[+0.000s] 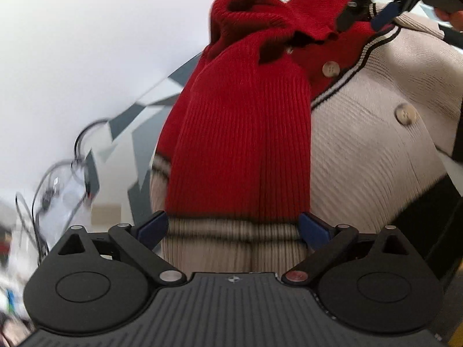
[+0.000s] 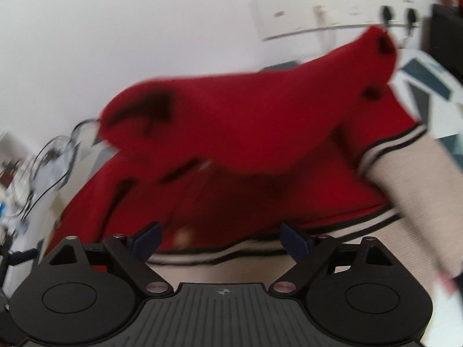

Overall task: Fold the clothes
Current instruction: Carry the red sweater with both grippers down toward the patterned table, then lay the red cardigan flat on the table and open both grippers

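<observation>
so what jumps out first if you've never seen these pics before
The red and beige knit cardigan fills both views, its red sleeve lying folded over the body, with a beige striped cuff right between the open fingers of the left gripper. Pale buttons dot the beige front at the right of the left wrist view. In the blurred right wrist view, the right gripper stands open over the striped hem.

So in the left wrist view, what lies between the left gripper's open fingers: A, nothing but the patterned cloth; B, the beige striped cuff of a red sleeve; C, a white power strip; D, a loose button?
B: the beige cuff of the red sleeve sits between the left gripper and its spread blue fingers, which do not press on it.
</observation>
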### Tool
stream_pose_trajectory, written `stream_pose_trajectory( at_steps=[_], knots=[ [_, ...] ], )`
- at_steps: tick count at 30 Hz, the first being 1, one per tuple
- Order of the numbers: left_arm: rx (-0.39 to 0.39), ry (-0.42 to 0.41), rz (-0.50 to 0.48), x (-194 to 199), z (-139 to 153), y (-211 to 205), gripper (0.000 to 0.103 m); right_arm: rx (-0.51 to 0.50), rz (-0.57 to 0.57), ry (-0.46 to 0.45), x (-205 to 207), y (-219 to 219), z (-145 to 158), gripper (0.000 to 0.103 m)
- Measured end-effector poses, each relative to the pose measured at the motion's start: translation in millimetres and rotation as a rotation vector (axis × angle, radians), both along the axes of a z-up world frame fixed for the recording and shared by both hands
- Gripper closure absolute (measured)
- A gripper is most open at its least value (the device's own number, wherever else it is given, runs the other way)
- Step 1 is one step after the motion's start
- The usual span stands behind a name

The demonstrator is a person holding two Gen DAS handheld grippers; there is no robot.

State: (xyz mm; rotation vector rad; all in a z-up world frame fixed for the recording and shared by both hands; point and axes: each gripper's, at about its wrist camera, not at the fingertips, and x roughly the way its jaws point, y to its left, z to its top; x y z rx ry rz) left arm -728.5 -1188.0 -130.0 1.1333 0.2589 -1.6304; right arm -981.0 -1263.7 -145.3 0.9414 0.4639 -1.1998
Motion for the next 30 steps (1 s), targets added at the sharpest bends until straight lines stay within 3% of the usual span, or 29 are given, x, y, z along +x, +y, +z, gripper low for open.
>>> stream_pose_trajectory(
  at_steps=[3,6,8,10,11,12,14,17,23,26,30],
  knots=[
    [-0.003,0.054,0.056,19.7,-1.5,11.1,0.005,-0.05,0.024,-0.017,31.6,-5.7,7.2,0.016],
    [0.0,0.118,0.1,40.8,-1.7,15.5,0.005,-0.065,0.055,-0.111,55.7,-28.1,7.7,0.026],
    [0.009,0.173,0.122,53.2,0.3,18.2,0.008,-0.046,-0.003,-0.162,64.1,-46.9,3.0,0.03],
    [0.063,0.238,0.135,62.5,3.0,16.9,0.033,-0.015,-0.059,-0.187,72.4,-65.3,-1.2,0.031],
    [0.094,0.27,0.141,67.0,4.3,15.9,0.056,-0.003,-0.058,-0.185,77.9,-73.1,-3.0,0.034],
    [0.104,0.296,0.15,70.4,7.9,15.6,0.068,0.007,-0.052,-0.172,83.0,-80.4,-4.3,0.04],
    [0.102,0.325,0.167,75.2,18.3,15.6,0.084,0.01,-0.034,-0.16,88.9,-90.2,-1.1,0.085],
    [0.059,0.314,0.164,79.7,42.9,15.3,0.087,-0.008,0.003,-0.152,94.0,-100.2,10.1,0.09],
    [-0.032,0.315,0.241,114.5,99.0,-23.2,0.087,-0.157,0.128,-0.193,105.5,-137.7,68.8,0.092],
    [-0.107,0.311,0.342,138.7,116.5,-60.4,0.087,-0.199,0.188,-0.239,127.2,-188.0,92.5,0.094],
    [-0.258,0.209,0.544,165.1,118.0,-117.3,0.086,-0.255,0.247,-0.205,177.1,-260.6,101.3,0.094]
  ],
)
